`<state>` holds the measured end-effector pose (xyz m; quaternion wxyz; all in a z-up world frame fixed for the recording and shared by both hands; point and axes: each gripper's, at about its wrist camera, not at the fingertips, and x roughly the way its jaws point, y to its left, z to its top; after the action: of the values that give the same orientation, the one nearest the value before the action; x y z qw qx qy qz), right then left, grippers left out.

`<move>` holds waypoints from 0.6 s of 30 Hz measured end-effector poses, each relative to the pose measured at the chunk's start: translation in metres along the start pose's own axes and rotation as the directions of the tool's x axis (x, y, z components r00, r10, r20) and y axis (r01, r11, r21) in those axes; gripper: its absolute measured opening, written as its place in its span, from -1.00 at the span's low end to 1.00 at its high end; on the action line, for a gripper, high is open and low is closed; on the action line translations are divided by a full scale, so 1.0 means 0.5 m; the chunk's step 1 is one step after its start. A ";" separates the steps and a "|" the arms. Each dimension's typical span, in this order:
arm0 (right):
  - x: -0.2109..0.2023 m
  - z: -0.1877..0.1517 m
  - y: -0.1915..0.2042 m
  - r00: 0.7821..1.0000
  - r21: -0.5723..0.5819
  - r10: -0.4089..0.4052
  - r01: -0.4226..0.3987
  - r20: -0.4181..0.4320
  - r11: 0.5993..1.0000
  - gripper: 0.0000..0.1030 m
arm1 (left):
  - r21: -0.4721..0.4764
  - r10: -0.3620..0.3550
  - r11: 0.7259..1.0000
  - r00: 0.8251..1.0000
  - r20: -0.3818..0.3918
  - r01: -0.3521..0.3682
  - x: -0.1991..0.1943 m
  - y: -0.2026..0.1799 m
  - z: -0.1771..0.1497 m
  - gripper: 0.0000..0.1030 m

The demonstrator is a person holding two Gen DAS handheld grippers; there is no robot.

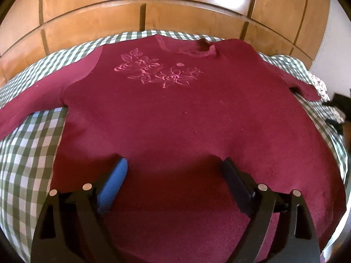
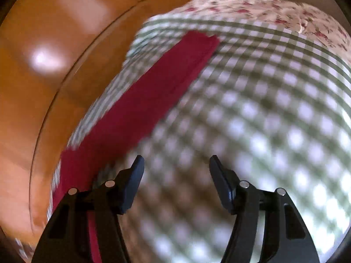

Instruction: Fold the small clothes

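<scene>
A maroon long-sleeved sweater (image 1: 175, 114) with a pink flower print lies face up and spread flat on a green-and-white checked cloth (image 1: 26, 153). Its neck points away from me. My left gripper (image 1: 174, 162) stands open over the sweater's lower part, both fingertips down at the fabric with nothing pinched between them. One finger carries a blue pad (image 1: 114, 186). In the blurred right wrist view, the sweater's sleeve (image 2: 153, 92) runs diagonally across the checked cloth (image 2: 263, 109). My right gripper (image 2: 176, 160) hangs open above bare checked cloth, to the right of the sleeve.
Wooden wardrobe doors (image 1: 175, 4) stand right behind the far edge of the checked surface and show as an orange-brown blur (image 2: 43, 76) in the right wrist view. A flower-patterned fabric (image 2: 274, 6) lies beyond the checked cloth on the right. Dark objects (image 1: 342, 105) sit at the right edge.
</scene>
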<state>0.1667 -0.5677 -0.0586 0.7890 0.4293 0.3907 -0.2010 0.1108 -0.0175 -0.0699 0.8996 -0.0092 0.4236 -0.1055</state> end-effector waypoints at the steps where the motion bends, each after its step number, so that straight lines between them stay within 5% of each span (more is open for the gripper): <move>1: 0.015 0.026 -0.004 1.000 0.027 -0.012 0.012 0.009 1.000 0.13 | 0.002 0.001 1.000 1.000 -0.001 -0.001 0.001 0.000 0.000 0.72; 7: 0.085 0.142 -0.007 0.998 0.120 -0.040 0.034 0.051 0.992 0.09 | -0.005 -0.010 1.000 1.000 -0.012 0.010 0.003 0.003 0.002 0.75; 8: 0.095 0.156 -0.006 0.997 0.113 -0.057 0.051 0.052 0.992 -0.02 | 0.000 -0.008 1.000 1.000 -0.015 0.008 0.005 0.001 0.002 0.78; 10: 0.106 0.171 0.002 0.993 0.064 -0.108 0.105 0.045 0.992 -0.87 | 0.007 -0.003 1.000 1.000 -0.021 0.003 0.010 -0.002 0.003 0.80; 15: 0.007 0.159 0.003 0.946 -0.084 -0.229 0.254 0.231 0.964 -0.91 | 0.007 -0.005 1.000 1.000 -0.022 0.005 0.011 0.001 0.004 0.81; 18: 0.018 0.149 -0.069 0.955 -0.034 -0.262 0.269 0.139 0.962 -0.90 | 0.010 -0.009 1.000 1.000 -0.020 0.009 0.012 0.002 0.003 0.84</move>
<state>0.1831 -0.6488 -0.0594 0.7900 0.3378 0.3966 -0.3232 0.1157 -0.0181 -0.0736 0.8949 -0.0057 0.4320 -0.1116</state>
